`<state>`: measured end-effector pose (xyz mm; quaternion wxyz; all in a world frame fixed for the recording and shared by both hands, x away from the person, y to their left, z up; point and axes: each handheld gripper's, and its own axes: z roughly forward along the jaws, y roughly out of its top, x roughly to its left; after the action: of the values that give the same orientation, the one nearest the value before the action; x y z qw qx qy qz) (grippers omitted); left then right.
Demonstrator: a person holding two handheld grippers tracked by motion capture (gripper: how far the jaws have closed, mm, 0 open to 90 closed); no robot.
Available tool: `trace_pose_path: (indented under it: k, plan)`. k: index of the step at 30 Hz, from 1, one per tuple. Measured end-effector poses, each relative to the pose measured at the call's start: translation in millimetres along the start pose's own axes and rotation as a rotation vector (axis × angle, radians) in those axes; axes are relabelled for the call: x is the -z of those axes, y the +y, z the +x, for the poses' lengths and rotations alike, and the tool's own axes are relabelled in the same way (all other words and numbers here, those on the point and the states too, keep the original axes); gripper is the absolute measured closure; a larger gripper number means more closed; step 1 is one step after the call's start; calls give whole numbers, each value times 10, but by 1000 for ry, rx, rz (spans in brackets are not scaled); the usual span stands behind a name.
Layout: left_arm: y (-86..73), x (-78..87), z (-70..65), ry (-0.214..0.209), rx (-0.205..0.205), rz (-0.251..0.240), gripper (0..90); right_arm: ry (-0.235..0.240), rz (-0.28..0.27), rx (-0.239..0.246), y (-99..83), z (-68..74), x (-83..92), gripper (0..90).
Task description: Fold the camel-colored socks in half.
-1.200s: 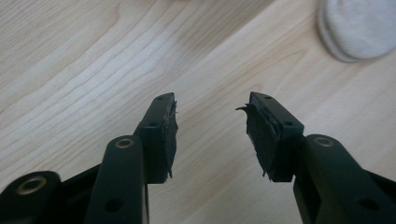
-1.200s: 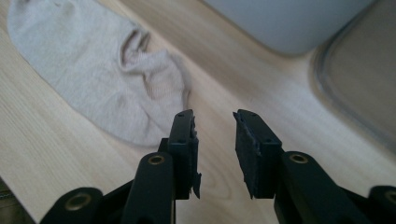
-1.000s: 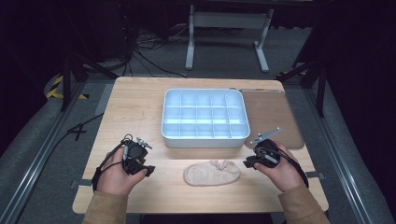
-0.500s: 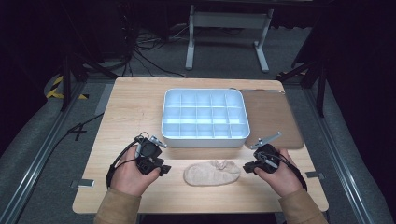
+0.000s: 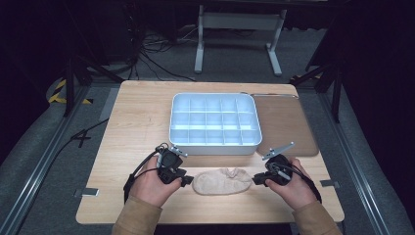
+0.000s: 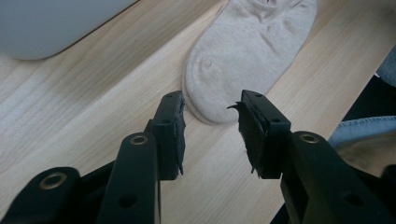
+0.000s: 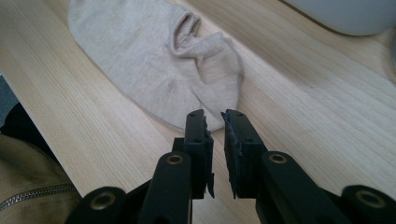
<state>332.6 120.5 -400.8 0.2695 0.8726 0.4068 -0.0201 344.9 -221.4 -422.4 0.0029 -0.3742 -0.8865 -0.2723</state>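
A beige ankle sock (image 5: pixel 222 180) lies flat on the wooden table near its front edge, between my two grippers. My left gripper (image 5: pixel 188 181) is at the sock's left end. In the left gripper view its jaws (image 6: pixel 212 105) stand apart, having just closed partway, with the sock's rounded toe (image 6: pixel 247 51) just ahead of the tips and nothing pinched. At the sock's right end, my right gripper (image 5: pixel 255 178) points left. Its jaws (image 7: pixel 215 119) have just opened slightly and keep a narrow gap, and their tips reach the sock's (image 7: pixel 154 60) heel edge without clamping it.
A white compartment tray (image 5: pixel 214 145) with several empty cells sits behind the sock, mid-table. A brown mat (image 5: pixel 286 125) lies to the tray's right. The table's front edge runs close behind both hands. The tray's rounded corner shows in both gripper views (image 6: pixel 46 23) (image 7: pixel 345 14).
My left hand has slid right across the table, up to the sock's left end. The right hand has stayed at the sock's right end. The sock has not moved.
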Motion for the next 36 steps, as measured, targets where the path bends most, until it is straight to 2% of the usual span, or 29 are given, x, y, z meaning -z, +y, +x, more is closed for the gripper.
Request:
trace_pose_path:
  k: [5, 11, 14, 16, 29, 36]
  plan:
    - [2, -182, -12, -11, 1, 29, 619, 2, 24, 17, 16, 51, -91, 781]
    - [12, -333, -12, -9, 7, 50, 626, 1, 28, 22, 12, 69, -117, 767]
    - [10, -387, 4, 7, 9, 54, 629, 1, 31, 28, 10, 65, -132, 764]
    - [9, -412, 4, 24, 8, 63, 629, -2, 33, 26, 11, 70, -140, 764]
    - [18, -541, -49, 40, -9, 95, 638, -4, 33, 37, 12, 83, -151, 758]
    - [25, -577, -87, 67, -20, 111, 631, -5, 33, 41, 14, 88, -152, 754]
